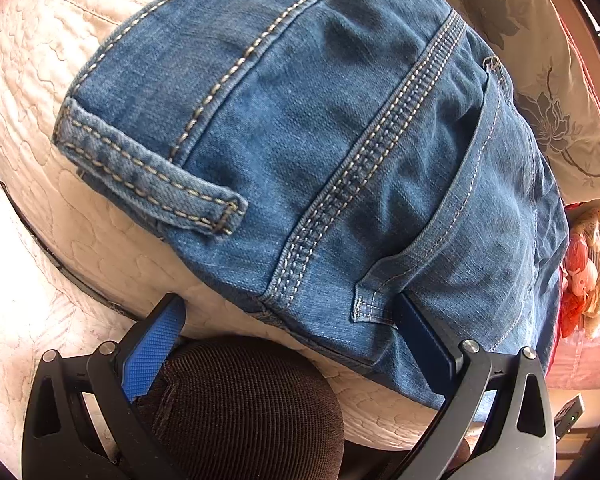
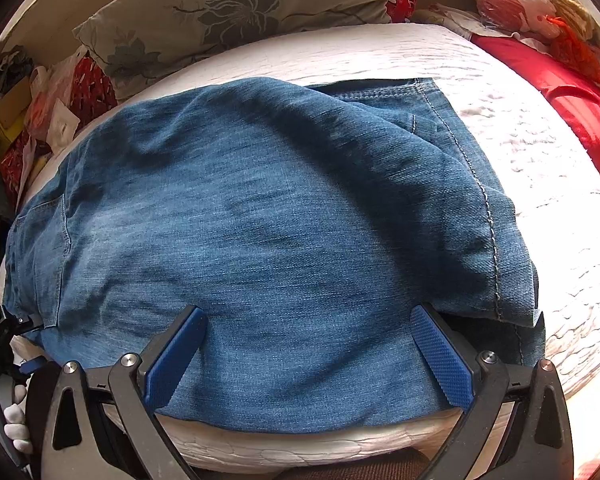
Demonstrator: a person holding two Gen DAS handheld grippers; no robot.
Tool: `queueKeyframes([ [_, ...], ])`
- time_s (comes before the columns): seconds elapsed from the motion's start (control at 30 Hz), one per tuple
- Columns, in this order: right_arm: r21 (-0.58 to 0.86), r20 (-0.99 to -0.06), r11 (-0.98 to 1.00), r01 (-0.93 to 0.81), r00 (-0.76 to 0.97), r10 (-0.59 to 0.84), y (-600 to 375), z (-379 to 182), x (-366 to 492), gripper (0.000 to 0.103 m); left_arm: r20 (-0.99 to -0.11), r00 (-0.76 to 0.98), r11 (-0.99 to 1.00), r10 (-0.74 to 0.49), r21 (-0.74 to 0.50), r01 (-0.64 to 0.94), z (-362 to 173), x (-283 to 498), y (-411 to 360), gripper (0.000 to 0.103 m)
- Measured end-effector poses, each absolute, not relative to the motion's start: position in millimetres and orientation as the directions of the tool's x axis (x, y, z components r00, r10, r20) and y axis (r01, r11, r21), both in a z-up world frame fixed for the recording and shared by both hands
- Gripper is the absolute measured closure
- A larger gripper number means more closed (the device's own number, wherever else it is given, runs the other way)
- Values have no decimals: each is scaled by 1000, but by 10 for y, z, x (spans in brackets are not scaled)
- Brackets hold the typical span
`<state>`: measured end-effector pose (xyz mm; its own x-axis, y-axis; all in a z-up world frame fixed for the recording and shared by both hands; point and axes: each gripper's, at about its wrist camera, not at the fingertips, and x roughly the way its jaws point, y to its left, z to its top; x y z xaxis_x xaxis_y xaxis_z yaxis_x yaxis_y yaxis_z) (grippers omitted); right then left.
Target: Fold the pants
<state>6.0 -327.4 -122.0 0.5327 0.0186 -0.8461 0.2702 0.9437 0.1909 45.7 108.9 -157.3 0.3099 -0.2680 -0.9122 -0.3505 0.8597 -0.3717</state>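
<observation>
While blue jeans [image 2: 260, 220] are spread on a white quilted bedspread [image 2: 520, 128], left gripper [image 1: 288, 332] held wide open at the waistband edge, right gripper [image 2: 308, 344] likewise wide open, nothing gripped.

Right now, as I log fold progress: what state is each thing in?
jeans: lying folded over on the bed, layers overlapping, rumpled at the right edge.
left tool: open, one finger against the jeans' near edge, gripping nothing.
right tool: open, fingers spread over the denim, gripping nothing.
pillow: lying at the head of the bed.
</observation>
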Motion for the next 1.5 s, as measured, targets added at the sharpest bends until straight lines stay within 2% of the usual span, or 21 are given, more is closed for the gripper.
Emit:
queueKeyframes([
  [1.5,285,-813,920,270,577,83,-3463,-1202,-83,0,-913,308,857,-269,-373,-356,-1638,415,1090,0],
])
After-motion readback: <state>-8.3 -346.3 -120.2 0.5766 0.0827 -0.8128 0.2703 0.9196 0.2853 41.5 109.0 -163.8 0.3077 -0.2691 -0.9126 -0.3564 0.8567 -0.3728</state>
